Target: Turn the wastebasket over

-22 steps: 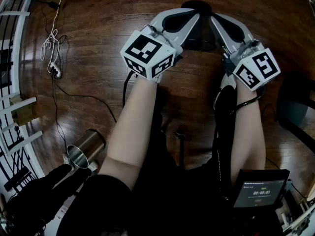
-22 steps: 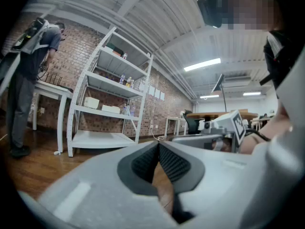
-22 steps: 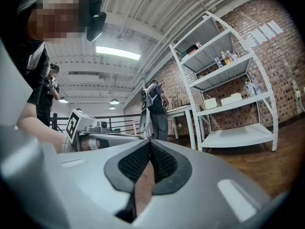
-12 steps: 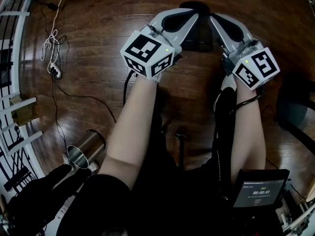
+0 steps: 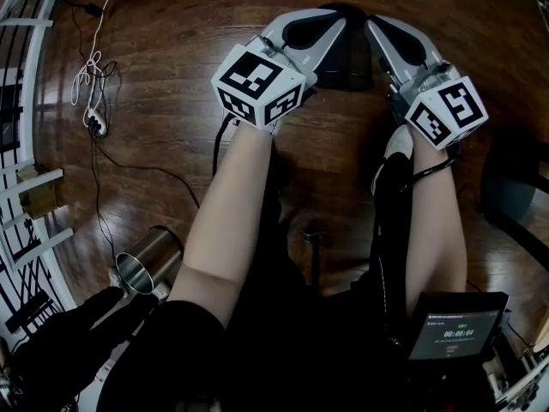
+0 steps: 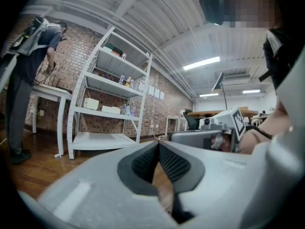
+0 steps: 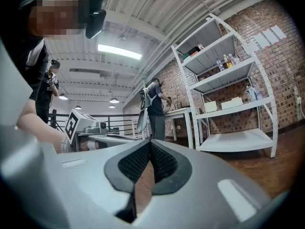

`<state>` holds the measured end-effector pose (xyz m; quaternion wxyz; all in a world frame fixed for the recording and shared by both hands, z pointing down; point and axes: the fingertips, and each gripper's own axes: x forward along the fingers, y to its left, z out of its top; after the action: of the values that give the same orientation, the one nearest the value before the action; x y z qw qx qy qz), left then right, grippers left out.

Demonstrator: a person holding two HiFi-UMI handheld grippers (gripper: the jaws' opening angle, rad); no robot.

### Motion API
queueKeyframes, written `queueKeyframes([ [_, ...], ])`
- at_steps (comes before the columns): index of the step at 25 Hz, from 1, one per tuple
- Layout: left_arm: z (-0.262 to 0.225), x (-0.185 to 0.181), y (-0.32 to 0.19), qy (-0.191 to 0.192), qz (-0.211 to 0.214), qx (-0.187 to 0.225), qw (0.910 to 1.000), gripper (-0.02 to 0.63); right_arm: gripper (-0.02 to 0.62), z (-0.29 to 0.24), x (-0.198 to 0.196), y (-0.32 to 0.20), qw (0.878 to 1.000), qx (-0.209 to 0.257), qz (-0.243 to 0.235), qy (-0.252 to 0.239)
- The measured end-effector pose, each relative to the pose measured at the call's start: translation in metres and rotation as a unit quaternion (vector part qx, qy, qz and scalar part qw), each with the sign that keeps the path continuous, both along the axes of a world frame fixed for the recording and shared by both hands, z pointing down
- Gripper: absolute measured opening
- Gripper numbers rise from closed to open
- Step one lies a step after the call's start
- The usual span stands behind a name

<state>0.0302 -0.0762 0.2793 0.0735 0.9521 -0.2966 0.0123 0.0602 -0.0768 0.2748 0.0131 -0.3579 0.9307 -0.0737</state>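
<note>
In the head view a black bin (image 5: 347,58), apparently the wastebasket, stands on the wooden floor, mostly hidden between and behind the two grippers. My left gripper (image 5: 319,31) reaches toward its left side and my right gripper (image 5: 388,39) toward its right side. Whether either touches it I cannot tell. The left gripper view has the left gripper (image 6: 158,146) with pads meeting at the tip and nothing between them. The right gripper (image 7: 150,143) is likewise shut and empty in its own view. Neither gripper view shows the bin.
A steel cylindrical can (image 5: 150,260) lies tilted on the floor at lower left. Cables and a plug strip (image 5: 93,101) lie at left. White metal shelving (image 6: 107,109) stands against a brick wall, and a person (image 7: 155,109) works at a table. A tablet (image 5: 455,324) is at lower right.
Both grippers have edged slightly away from the person toward the black bin. Their jaws stay shut.
</note>
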Motion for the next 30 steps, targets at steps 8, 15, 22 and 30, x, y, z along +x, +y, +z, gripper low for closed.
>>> queueKeyframes([
  [8,-0.006,0.017,-0.020,0.004,0.008,0.010,0.9999,0.000,0.009,-0.001,0.017,-0.022,1.000,0.006,0.011,0.007],
  [15,0.000,0.036,-0.071,-0.004,0.020,0.012,0.9997,0.000,0.009,-0.002,0.024,-0.080,1.000,0.010,0.004,0.004],
  [22,-0.005,0.042,-0.098,-0.003,0.027,0.014,0.9995,0.000,0.009,-0.001,0.034,-0.108,1.000,0.007,0.016,0.006],
  [30,-0.019,0.033,-0.112,0.005,0.024,0.016,0.9996,0.000,0.011,0.006,0.031,-0.120,0.999,0.016,0.007,0.044],
])
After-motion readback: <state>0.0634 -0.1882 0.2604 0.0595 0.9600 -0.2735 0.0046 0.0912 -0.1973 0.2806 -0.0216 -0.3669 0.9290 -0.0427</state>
